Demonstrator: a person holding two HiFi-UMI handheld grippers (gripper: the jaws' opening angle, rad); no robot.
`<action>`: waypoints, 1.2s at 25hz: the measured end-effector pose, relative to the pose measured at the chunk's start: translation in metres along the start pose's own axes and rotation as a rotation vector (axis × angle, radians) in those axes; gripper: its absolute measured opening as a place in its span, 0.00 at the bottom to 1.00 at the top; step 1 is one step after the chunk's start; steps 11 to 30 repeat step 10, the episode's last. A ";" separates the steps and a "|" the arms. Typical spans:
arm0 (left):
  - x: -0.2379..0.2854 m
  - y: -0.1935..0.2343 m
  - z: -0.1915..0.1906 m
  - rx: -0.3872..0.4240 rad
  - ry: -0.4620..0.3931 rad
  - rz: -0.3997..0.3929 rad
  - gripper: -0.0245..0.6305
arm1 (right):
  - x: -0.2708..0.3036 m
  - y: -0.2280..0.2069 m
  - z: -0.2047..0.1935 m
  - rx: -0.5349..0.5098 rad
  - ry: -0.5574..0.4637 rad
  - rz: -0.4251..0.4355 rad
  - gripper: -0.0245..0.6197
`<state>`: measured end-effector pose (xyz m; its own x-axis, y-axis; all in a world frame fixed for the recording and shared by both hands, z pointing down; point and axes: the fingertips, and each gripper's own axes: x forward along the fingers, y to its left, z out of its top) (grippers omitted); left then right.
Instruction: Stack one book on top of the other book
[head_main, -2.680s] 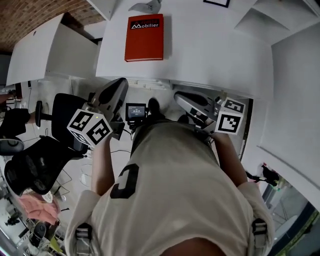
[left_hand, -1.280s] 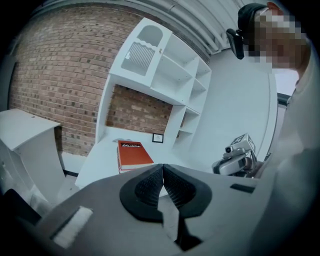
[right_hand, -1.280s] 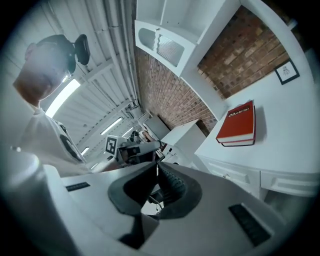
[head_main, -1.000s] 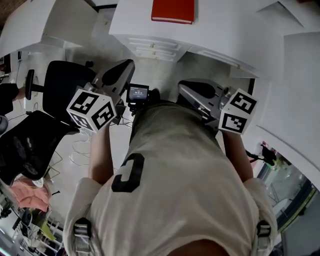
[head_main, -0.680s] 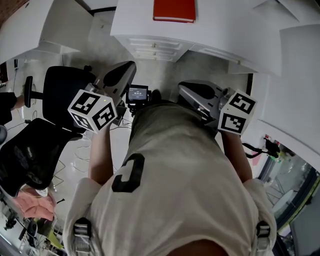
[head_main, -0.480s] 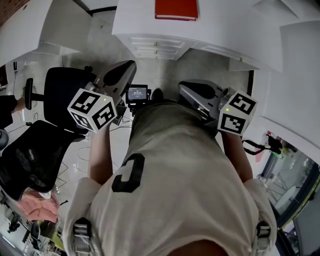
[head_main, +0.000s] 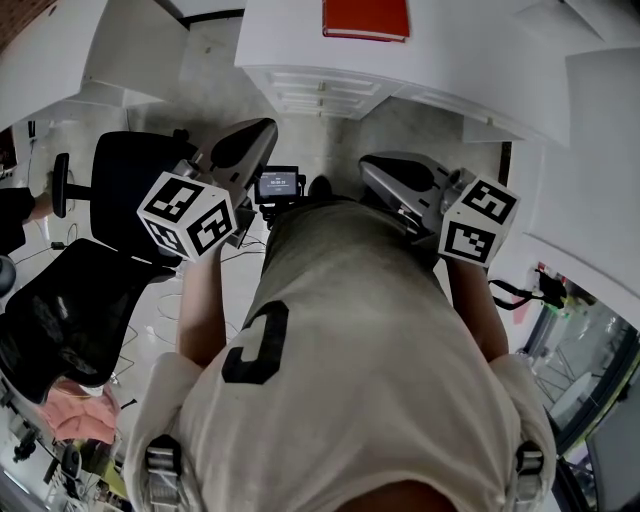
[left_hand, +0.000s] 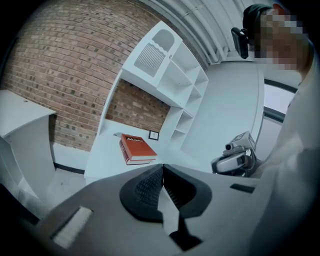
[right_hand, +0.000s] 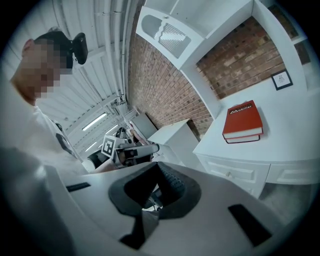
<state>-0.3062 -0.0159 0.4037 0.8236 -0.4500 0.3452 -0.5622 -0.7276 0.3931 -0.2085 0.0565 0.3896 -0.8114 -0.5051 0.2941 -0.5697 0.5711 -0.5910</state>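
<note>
Two red books (right_hand: 243, 121) lie stacked, one on the other, on the white desk (right_hand: 300, 145) against the brick wall. The stack (left_hand: 136, 148) also shows in the left gripper view, and its near edge (head_main: 366, 18) at the top of the head view. My left gripper (left_hand: 162, 170) is shut with nothing in it, well back from the desk at waist height (head_main: 262, 132). My right gripper (right_hand: 157, 167) is likewise shut and empty, level with the left one (head_main: 370, 163). Each gripper sees the other beside it.
The desk has drawers (head_main: 325, 88) on its front. Black office chairs (head_main: 120, 190) stand on the floor at my left. A white side cabinet (head_main: 120, 45) sits left of the desk, white shelving (left_hand: 182, 85) rises behind it, and a small framed picture (left_hand: 154, 135) leans on the wall.
The desk and the red books have slid toward the top edge of the head view and farther away. Both grippers stay shut at my waist.
</note>
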 end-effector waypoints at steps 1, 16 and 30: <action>0.000 0.000 0.001 0.002 -0.002 0.001 0.04 | 0.000 0.000 0.001 -0.005 0.002 0.001 0.05; -0.003 0.018 0.015 0.004 -0.008 0.008 0.04 | 0.018 -0.004 0.017 -0.017 0.002 0.010 0.05; -0.003 0.018 0.015 0.004 -0.008 0.008 0.04 | 0.018 -0.004 0.017 -0.017 0.002 0.010 0.05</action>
